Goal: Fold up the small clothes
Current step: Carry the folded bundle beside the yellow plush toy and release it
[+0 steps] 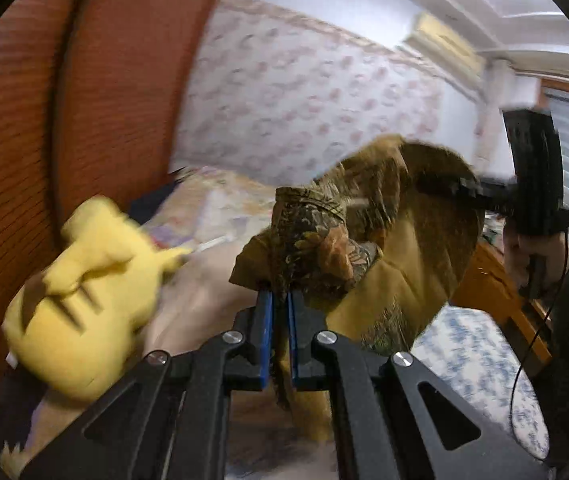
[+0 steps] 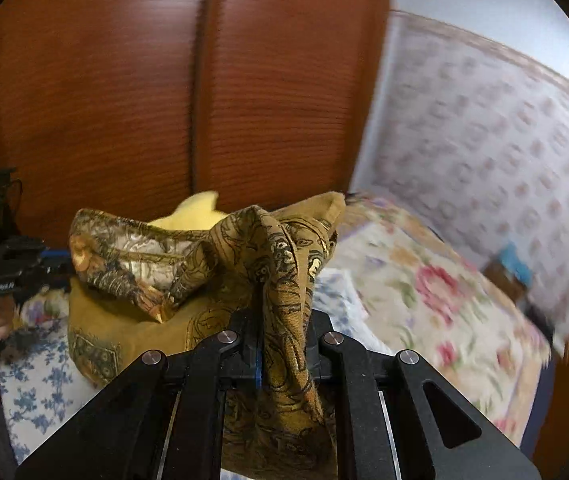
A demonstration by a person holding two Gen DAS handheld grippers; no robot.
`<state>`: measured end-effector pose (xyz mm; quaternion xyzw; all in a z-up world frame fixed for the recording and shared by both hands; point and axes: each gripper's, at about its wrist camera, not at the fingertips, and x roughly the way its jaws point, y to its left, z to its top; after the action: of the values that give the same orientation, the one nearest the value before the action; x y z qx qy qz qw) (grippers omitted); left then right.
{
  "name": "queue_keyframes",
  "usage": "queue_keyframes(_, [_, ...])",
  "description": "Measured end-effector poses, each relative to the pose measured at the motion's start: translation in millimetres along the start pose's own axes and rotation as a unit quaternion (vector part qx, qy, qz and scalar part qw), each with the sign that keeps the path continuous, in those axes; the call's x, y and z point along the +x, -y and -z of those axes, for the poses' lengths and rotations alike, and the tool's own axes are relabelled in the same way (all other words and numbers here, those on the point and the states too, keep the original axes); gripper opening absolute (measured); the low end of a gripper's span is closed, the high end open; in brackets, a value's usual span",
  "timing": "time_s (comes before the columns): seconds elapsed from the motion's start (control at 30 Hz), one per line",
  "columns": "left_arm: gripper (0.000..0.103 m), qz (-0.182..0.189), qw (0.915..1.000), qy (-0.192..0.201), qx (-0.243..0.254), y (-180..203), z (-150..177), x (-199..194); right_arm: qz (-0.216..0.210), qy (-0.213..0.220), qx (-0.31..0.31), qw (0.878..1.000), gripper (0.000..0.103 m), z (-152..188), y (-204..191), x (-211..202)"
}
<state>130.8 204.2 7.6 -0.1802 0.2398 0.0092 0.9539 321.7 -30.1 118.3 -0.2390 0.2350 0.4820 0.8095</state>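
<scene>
Floral bedding [image 2: 424, 292] was spread below a wooden wardrobe [image 2: 188, 80] and patterned wallpaper [image 1: 304, 92]. The mustard camouflage-trimmed garment [image 1: 396, 264] was held above the bed, pinched by the left gripper [image 1: 280, 300] and the right gripper [image 2: 280, 320], beside a yellow plush toy [image 1: 92, 292].

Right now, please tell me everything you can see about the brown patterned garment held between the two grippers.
The brown garment is a small piece of mustard-brown woven cloth with camouflage-like leaf print panels and a printed patch low on its plain side. It is crumpled, lifted above the floral bed cover and hangs between both tools: the left gripper and the right gripper each pinch a bunched fold.
</scene>
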Motion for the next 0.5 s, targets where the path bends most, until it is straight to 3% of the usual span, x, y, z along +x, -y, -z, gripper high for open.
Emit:
queue_keyframes(0.13, [0.003, -0.037, 0.9983, -0.021, -0.041, -36.0, 30.6, 15.8, -0.024, -0.038, -0.062, 0.997, 0.009, -35.1, -35.0, 77.5])
queue_keyframes(0.23, [0.003, -0.055, 0.9970, -0.034, -0.043, -41.1, 43.5, 22.0, -0.028, -0.061, -0.089, 0.994, 0.009, -45.4, -51.3, 123.9])
queue_keyframes(0.4, [0.003, -0.075, 0.9927, -0.064, -0.070, -54.3, 58.1, 27.4, -0.033, -0.079, -0.087, 0.993, 0.011, -51.0, -55.5, 168.1])
queue_keyframes(0.5, [0.005, -0.066, 0.9924, -0.070, -0.077, -61.2, 65.9, 26.4, -0.022, -0.091, -0.041, 0.995, 0.035, -48.9, -46.7, 182.6])
